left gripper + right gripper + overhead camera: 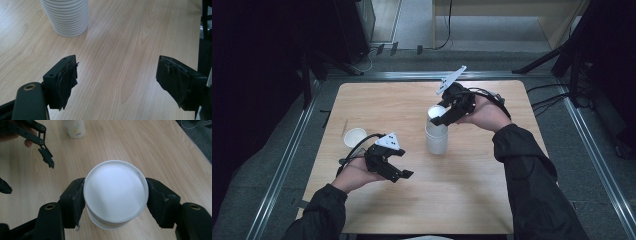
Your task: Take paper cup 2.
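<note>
A: Start nearest the person. What is the left hand-held gripper (400,164) doing?

B: It hovers low over the front of the wooden surface (472,200), jaws spread wide, nothing between them. In its own view only bare wood lies between the pads, with the ribbed foot of the cup stack (67,17) beyond.

A: And farther out?

B: The right hand-held gripper (115,202) comes at the stack (436,137) from the far side, and its pads pinch the top cup (115,195) just under the rim, one on each side. The stack stands upright near the middle of the surface.

A: So which step is this, in your reading?

B: Taking one cup off the stack. The grip looks made; the lift isn't. I'd say the next move needs a straight upward pull, and the cups below may cling and rise too, so the free gripper could steady the lower stack.

A: Count things for me.

B: Two grippers. One stack; how many cups are in it I cannot tell, though the rims are many. One single cup (355,137) stands apart at the left, mouth up; the right gripper view shows a print on its side (74,128).
</note>
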